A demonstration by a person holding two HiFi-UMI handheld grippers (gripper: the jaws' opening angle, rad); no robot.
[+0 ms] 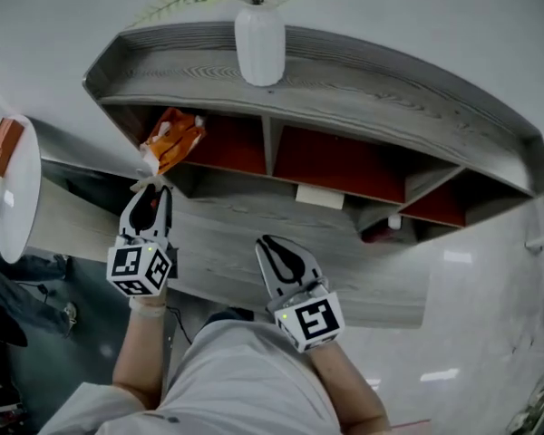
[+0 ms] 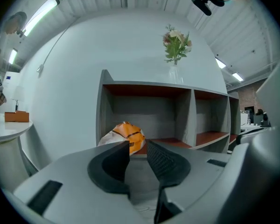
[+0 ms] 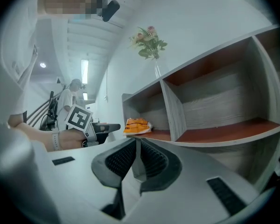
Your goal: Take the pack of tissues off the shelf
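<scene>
Left gripper (image 1: 152, 190) out front at the shelf's left end, fingers spread a little, nothing between them. Tips just short of the pack of tissues (image 1: 174, 139); contact not readable. Right gripper (image 1: 267, 242) lower and further back, fingers pressed together, empty, pointing at the grey wood-grain panel below the compartments.

Pack of tissues lying in the leftmost compartment, at the front edge, crumpled orange-and-white wrapper, one white end hanging toward the left gripper. Open air above it inside the bay, left side wall right beside it.

Shelf (image 1: 363, 89): grey wood-grain board, square edges, upright dividers, red-brown compartment floors. Raised lip round the top. Bays to the right of the pack mostly bare.

White ribbed vase (image 1: 259, 43) with green sprigs upright on the shelf top, above the first divider, well clear of both grippers.

Off to the left, round white worktop (image 1: 14, 198) carrying a small brown box (image 1: 4, 145), well apart from the shelf. Pale glossy floor (image 1: 471, 333) with light reflections on the right. Plain white wall behind, ribbed ceiling with strip lights. Person (image 3: 74, 97) standing far back in the right gripper view.
</scene>
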